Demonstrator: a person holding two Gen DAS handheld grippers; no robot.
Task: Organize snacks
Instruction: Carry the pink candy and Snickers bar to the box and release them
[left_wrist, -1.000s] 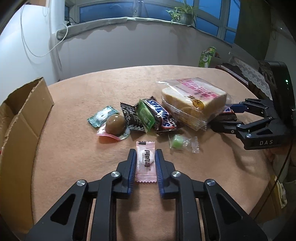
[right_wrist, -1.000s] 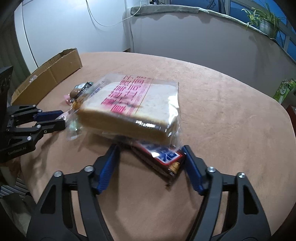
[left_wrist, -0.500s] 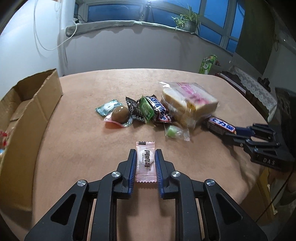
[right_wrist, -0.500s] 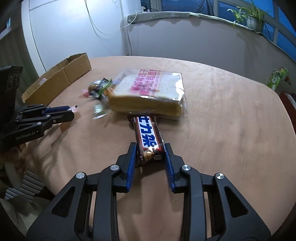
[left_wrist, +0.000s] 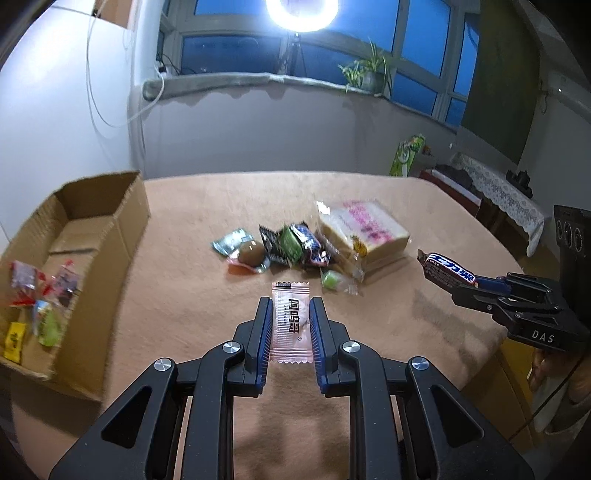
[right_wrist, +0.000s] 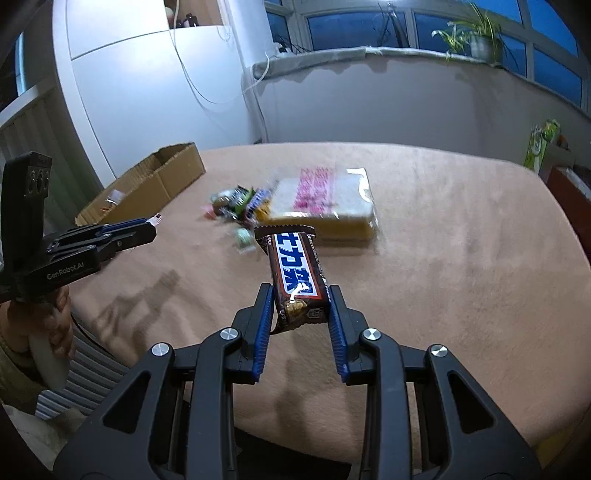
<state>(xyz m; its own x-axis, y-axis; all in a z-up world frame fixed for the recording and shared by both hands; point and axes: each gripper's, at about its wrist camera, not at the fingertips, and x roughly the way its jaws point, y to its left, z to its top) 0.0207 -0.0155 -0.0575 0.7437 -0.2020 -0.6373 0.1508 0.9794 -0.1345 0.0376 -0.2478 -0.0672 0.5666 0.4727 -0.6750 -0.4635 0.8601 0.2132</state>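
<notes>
My left gripper (left_wrist: 290, 321) is shut on a pink candy sachet (left_wrist: 290, 325) and holds it above the table. My right gripper (right_wrist: 300, 306) is shut on a brown Snickers bar (right_wrist: 297, 275), lifted off the table; the bar also shows at the right in the left wrist view (left_wrist: 445, 271). A cardboard box (left_wrist: 74, 258) with several small snacks inside stands at the left. A bagged bread loaf (left_wrist: 365, 230) and a pile of small snacks (left_wrist: 284, 245) lie mid-table. The left gripper shows at the left of the right wrist view (right_wrist: 147, 227).
The round table has a tan cloth (left_wrist: 207, 302). A green carton (left_wrist: 406, 155) stands beyond the far edge. A side table with a lace cloth (left_wrist: 498, 192) stands at the right. A green candy (left_wrist: 332, 278) lies in front of the loaf.
Both grippers have risen and pulled back from the pile. The right gripper shut on the Snickers bar, drew it from under the loaf and lifted it. The box interior came into view.
</notes>
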